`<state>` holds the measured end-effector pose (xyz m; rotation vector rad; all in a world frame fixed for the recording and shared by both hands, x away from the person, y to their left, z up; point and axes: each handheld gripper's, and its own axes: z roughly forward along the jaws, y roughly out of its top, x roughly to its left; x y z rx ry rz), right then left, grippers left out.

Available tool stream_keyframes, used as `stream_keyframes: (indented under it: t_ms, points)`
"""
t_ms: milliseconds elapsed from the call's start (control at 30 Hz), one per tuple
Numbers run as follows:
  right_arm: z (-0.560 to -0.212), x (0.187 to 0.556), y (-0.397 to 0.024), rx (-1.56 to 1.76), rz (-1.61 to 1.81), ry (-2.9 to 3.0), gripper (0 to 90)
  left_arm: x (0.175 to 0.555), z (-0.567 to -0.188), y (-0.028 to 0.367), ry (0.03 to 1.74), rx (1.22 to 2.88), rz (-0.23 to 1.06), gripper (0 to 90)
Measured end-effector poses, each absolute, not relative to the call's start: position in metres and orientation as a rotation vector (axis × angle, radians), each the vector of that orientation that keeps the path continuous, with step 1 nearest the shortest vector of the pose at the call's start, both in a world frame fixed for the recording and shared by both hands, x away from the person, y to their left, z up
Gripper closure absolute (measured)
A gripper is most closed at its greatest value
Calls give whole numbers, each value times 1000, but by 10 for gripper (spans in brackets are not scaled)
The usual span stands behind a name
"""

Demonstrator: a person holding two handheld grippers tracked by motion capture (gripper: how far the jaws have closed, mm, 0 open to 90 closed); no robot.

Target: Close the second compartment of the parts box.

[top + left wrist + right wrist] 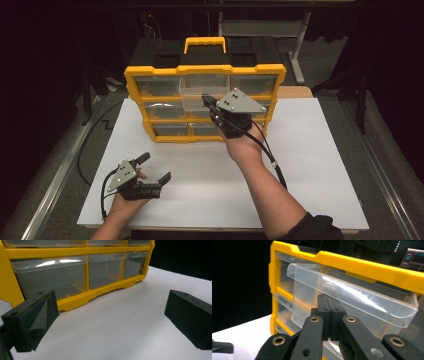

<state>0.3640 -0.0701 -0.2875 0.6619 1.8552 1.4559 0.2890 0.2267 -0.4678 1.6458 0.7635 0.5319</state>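
Observation:
A yellow organizer (150,71) with clear plastic drawers stands upright at the back of the white table (310,165). Its top middle drawer (192,95) is pulled partway out. My right gripper (206,99) is shut, and its tips sit against the front of that drawer just under its lip. In the right gripper view the two jaws (328,300) meet with no gap, and I see nothing between them below the clear drawer (352,295). My left gripper (155,167) rests open near the table's front left and holds nothing. It faces the bottom drawers (50,280) of the organizer (75,302).
The organizer has a yellow carry handle (205,42) on its black top. A cable (272,160) trails from the right gripper along the forearm. White table surface lies in front of and to the right of the organizer. Dark floor and table legs lie beyond.

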Motion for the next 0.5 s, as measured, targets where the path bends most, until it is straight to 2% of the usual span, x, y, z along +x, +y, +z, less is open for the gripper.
stream_keyframes:
  t_ms: [500]
  points:
    - [-283, 388, -64, 691, 1412, 1851, 900, 290, -468, 226, 769, 1647, 528, 6]
